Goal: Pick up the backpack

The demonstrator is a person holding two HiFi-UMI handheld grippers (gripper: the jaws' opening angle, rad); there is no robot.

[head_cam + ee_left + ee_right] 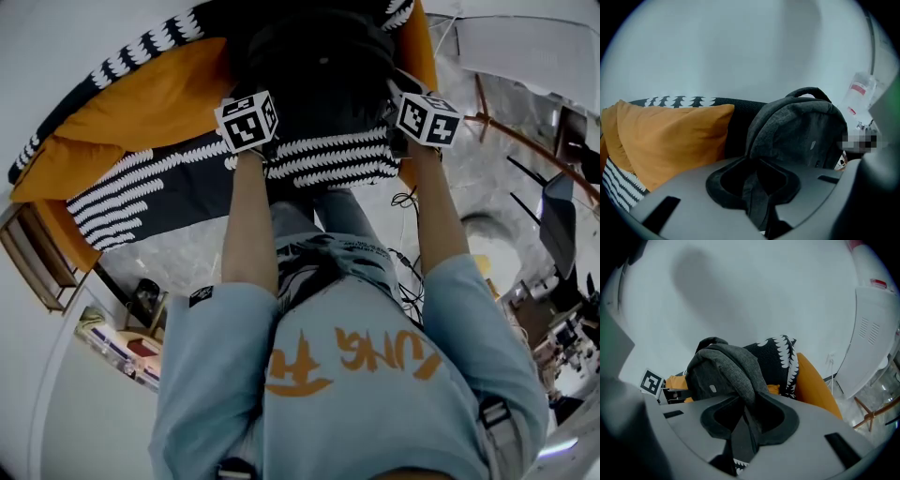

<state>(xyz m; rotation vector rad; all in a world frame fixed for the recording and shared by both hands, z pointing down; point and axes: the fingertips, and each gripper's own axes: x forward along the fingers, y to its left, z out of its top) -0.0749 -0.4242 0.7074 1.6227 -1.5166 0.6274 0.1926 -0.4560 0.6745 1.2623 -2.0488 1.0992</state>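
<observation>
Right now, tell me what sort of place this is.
Probably a bedroom: a black-and-white patterned bed cover, orange pillows against a white wall, a grey backpack beside them.

Head view: backpack [319,70] top cut off by upper edge, surface lost in shadow. Gripper views: body of left claw [757,185] and of right claw [746,420] hides backpack's lower part.
</observation>
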